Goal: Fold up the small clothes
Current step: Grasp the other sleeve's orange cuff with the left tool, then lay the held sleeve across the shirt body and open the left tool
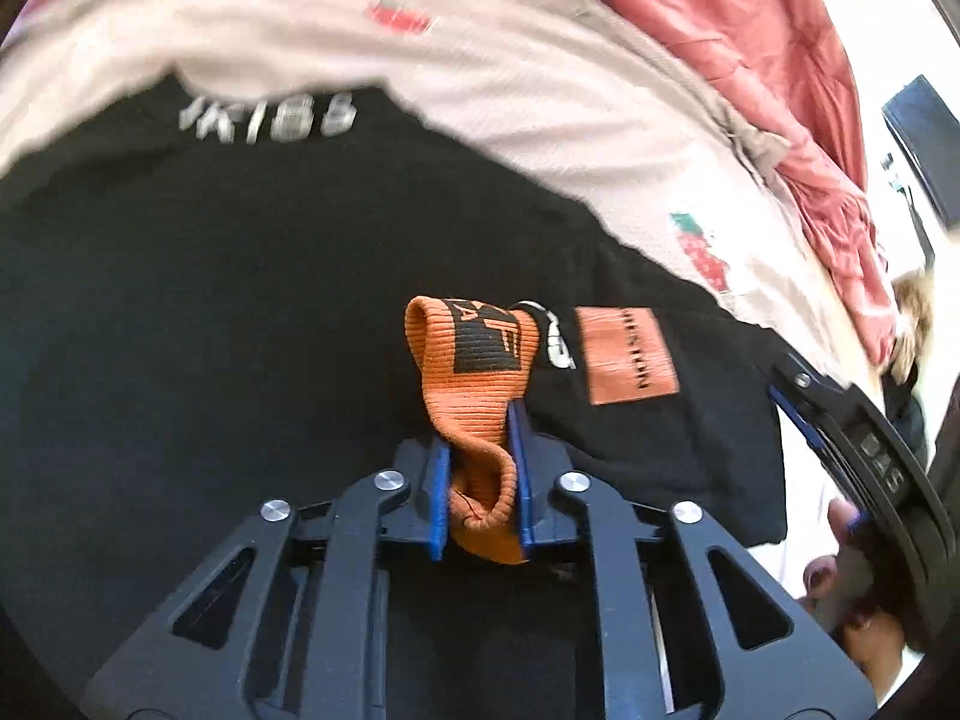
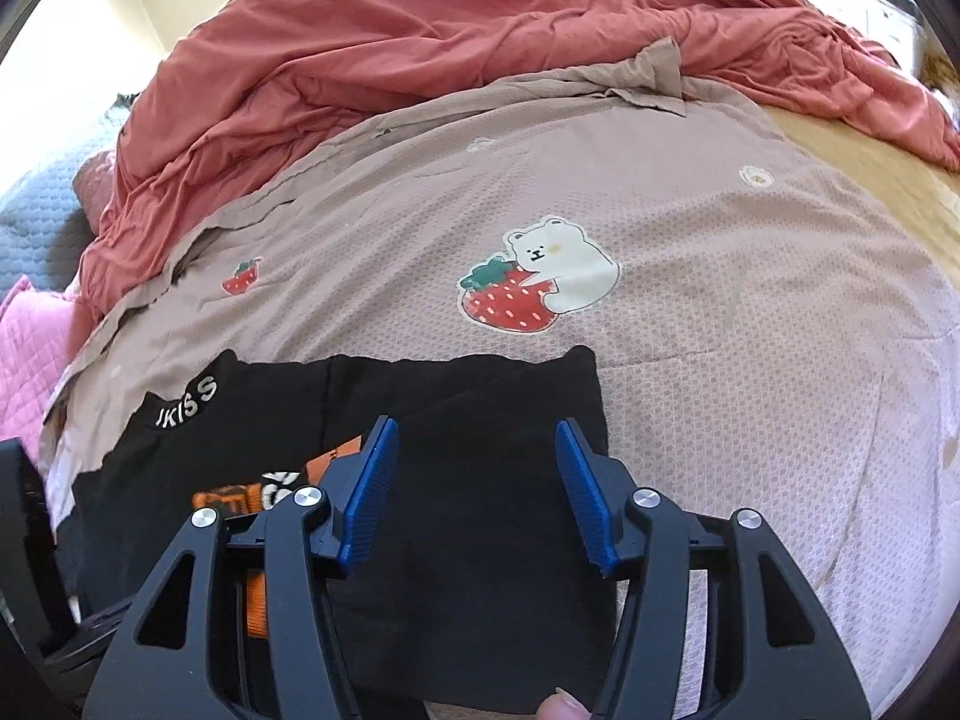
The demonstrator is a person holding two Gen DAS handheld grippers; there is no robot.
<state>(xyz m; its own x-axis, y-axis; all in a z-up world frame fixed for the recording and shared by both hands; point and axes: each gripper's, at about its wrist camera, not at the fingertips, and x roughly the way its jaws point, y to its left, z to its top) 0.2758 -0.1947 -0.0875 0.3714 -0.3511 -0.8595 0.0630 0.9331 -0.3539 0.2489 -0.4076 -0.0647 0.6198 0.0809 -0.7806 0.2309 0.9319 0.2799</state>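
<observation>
On the bed, a black shirt lies flat on the strawberry-print sheet, collar toward the pink quilt. The left gripper is clamped on its orange cuff, which stands up between the pads. The right gripper hovers over the shirt, jaws apart and empty.

A garment lies flat at the near edge of a printed sheet, its collar toward the left in the right wrist view. Behind the sheet, a rumpled blanket is heaped across the bed's far side. A ribbed cuff stands up off the garment between the left gripper's pads. The right gripper hangs over the garment's right half.
</observation>
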